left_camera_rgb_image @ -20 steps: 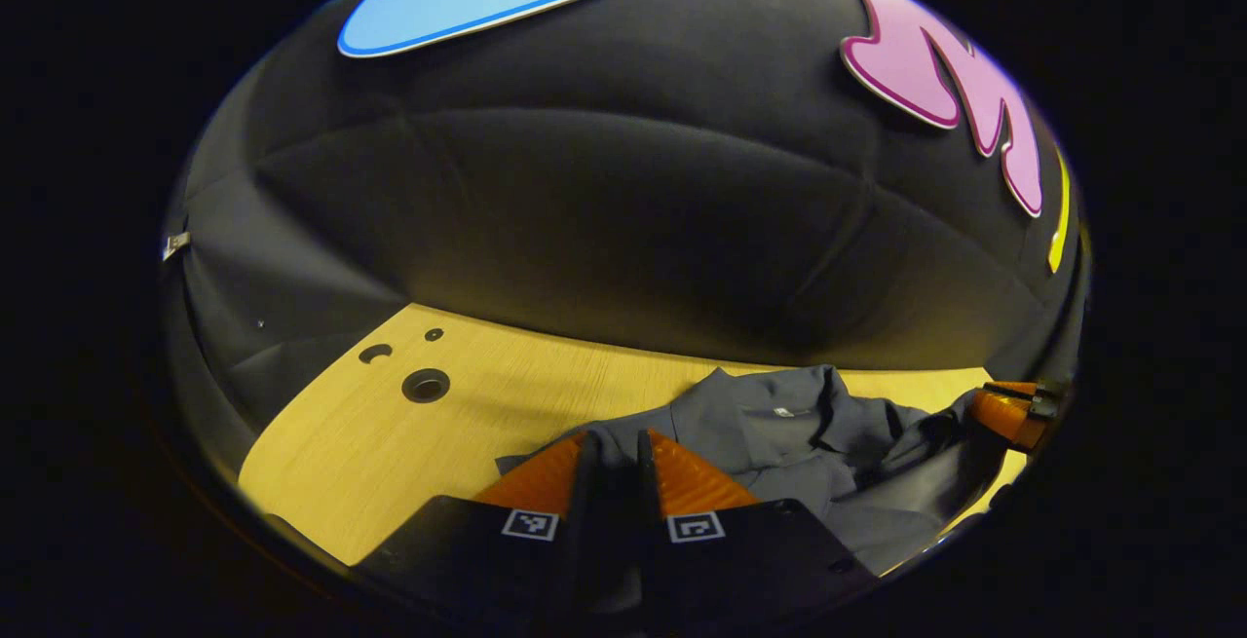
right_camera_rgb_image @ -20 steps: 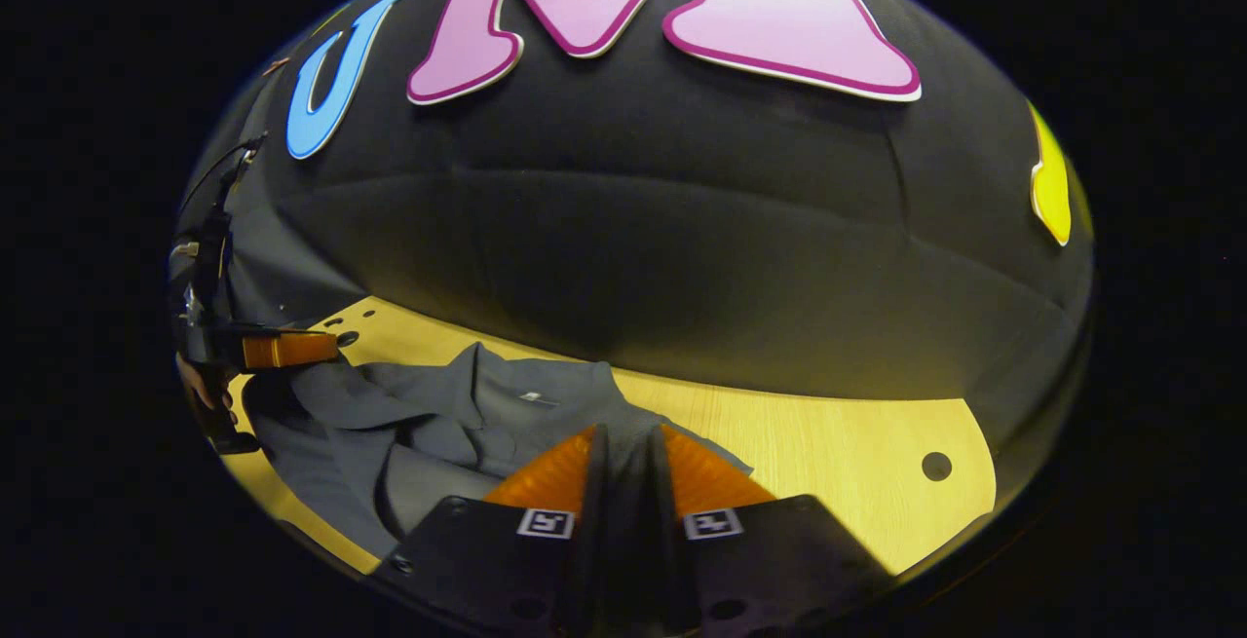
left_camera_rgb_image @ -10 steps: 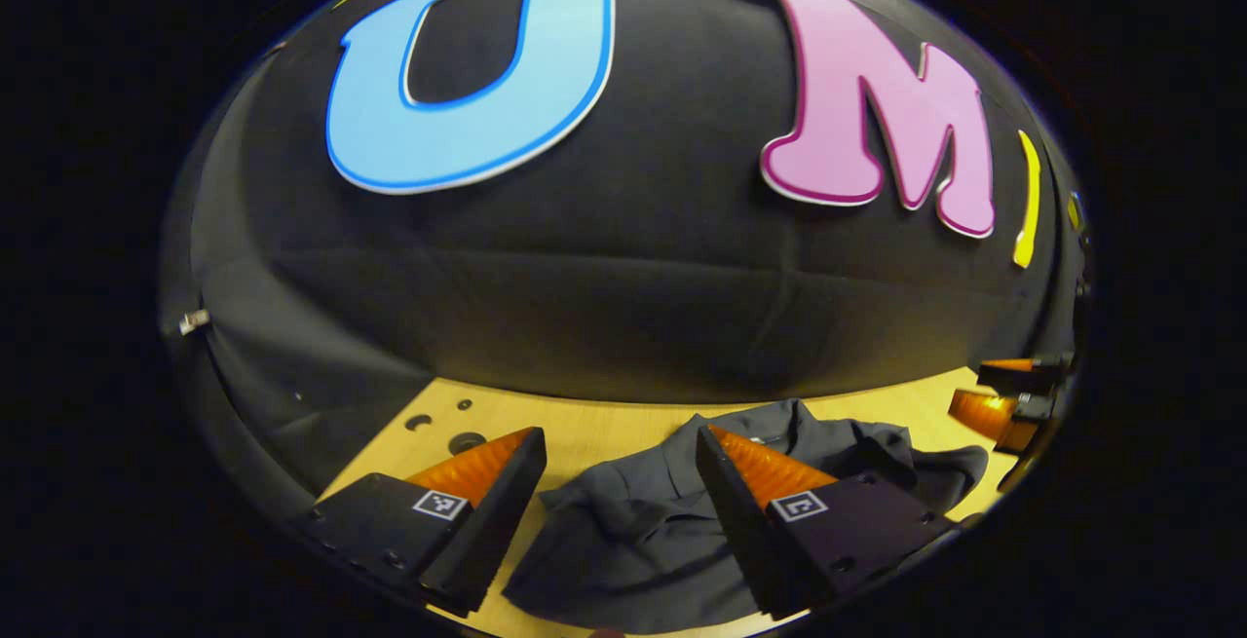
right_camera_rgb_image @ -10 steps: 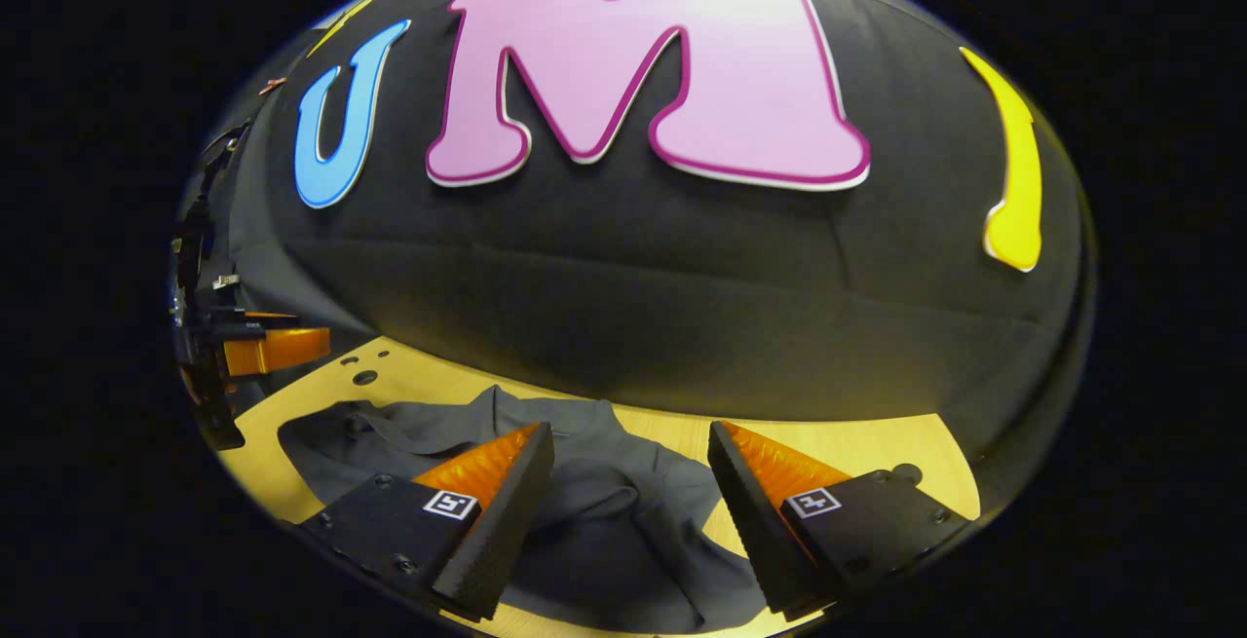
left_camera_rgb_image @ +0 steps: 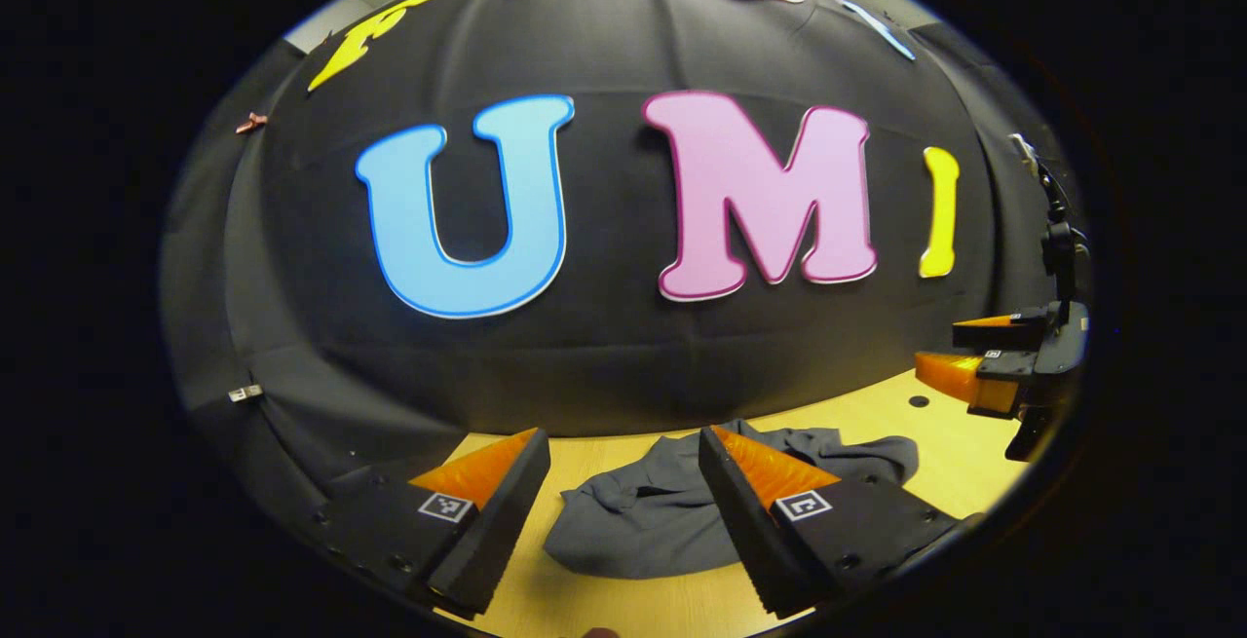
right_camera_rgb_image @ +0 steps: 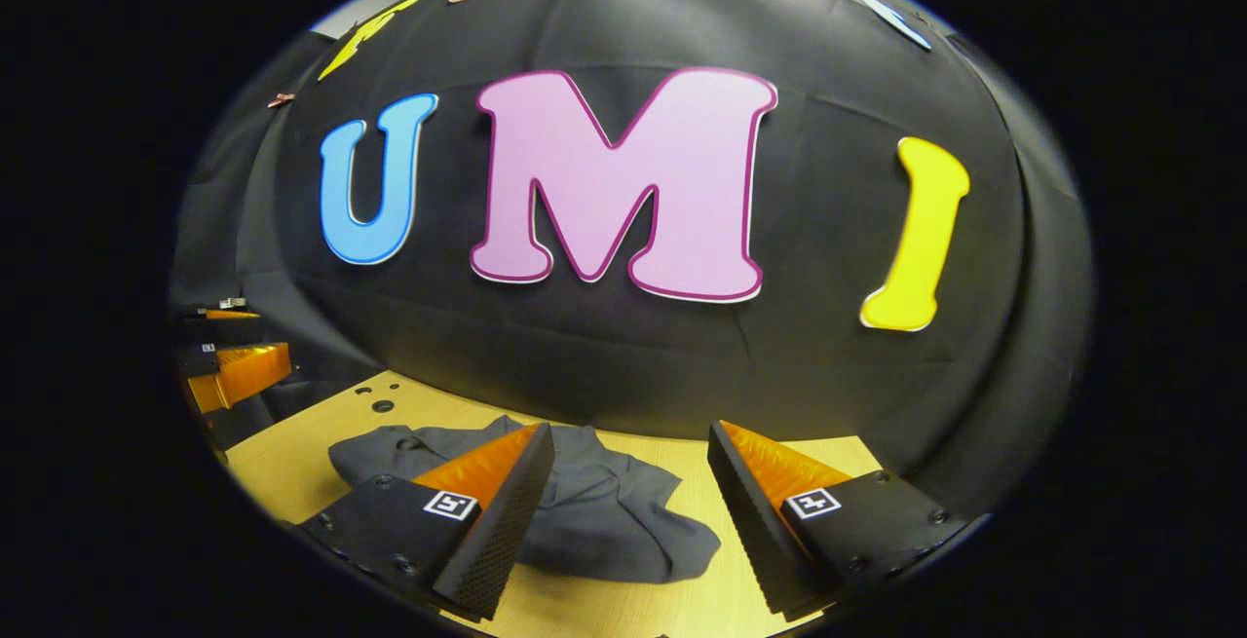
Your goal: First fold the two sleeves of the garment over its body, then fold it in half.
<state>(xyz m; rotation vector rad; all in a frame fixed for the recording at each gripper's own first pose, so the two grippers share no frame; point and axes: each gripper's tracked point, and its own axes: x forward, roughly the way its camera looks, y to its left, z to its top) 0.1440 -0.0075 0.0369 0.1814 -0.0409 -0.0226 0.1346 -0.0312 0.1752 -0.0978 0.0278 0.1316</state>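
Your dark grey shirt (left_camera_rgb_image: 672,516) lies on the light wooden table (left_camera_rgb_image: 940,443) in a compact, rumpled bundle, close to the black cloth wall at the far edge. Its outline is rounded, not squared off, with soft creases and puckers running across the top layer (no sleeve stands out from the body, so I cannot tell how they lie). In the right gripper view the same shirt (right_camera_rgb_image: 604,521) shows a loose lobe of fabric spilling toward the near side, and a lumpy ridge along its far edge. Your left gripper (left_camera_rgb_image: 623,453) is held above the bundle with its fingers spread well apart and nothing between them; the cloth shows through the gap, clear of both. Your right gripper (right_camera_rgb_image: 631,443) also stands wide open and empty, over the right part of the shirt. In the left gripper view it appears at the right edge (left_camera_rgb_image: 960,356), raised off the table, well apart from the shirt.
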